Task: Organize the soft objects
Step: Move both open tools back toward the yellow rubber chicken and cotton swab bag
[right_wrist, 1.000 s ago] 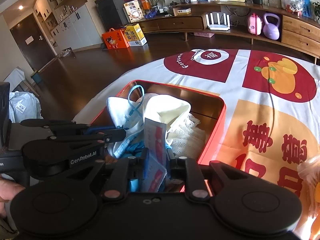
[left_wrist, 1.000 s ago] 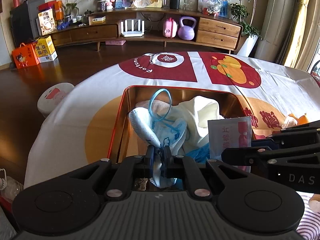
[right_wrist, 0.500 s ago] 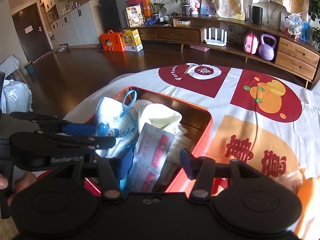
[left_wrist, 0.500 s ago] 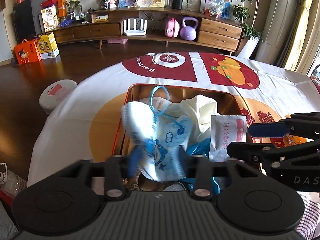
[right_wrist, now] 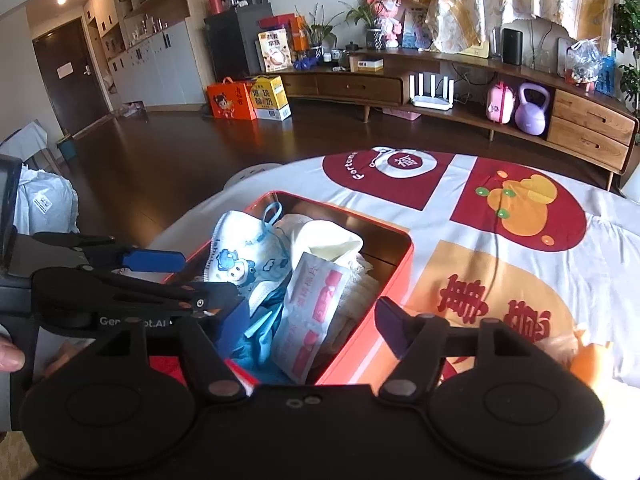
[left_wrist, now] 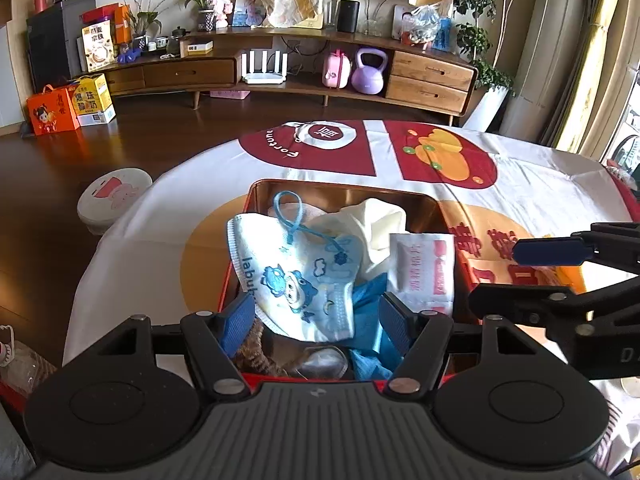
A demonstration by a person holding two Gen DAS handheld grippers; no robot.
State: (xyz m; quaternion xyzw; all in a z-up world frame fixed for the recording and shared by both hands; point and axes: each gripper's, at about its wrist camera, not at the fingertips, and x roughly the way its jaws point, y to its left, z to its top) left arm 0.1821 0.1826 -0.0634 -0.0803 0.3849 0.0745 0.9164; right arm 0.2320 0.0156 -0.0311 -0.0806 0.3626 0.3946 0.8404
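Fingers of the left gripper are seen spread in the left wrist view, having just been opening, with blue pads apart at either side of a white child's face mask printed with a blue cartoon figure. The mask is not pressed by either pad; its lower edge lies between them and the rest is draped ahead of them, inside a rectangular red tin box with a gold-coloured interior. Beyond the mask a cream-coloured folded cloth is piled, and just ahead of the right-hand finger a white sachet with red printing is propped. Crumpled blue fabric is visible between mask and sachet. The box is set on a worktop covered by a white cloth with red and orange motifs. The right gripper is seen at the right edge, apart from the box contents.

In the right wrist view the right gripper is shown with fingers spread, likewise just opened, nothing pinched. The sachet lies between and just ahead of them, leaning in the box. The mask is found ahead to the left, beside the left gripper, and the cream cloth behind the sachet.
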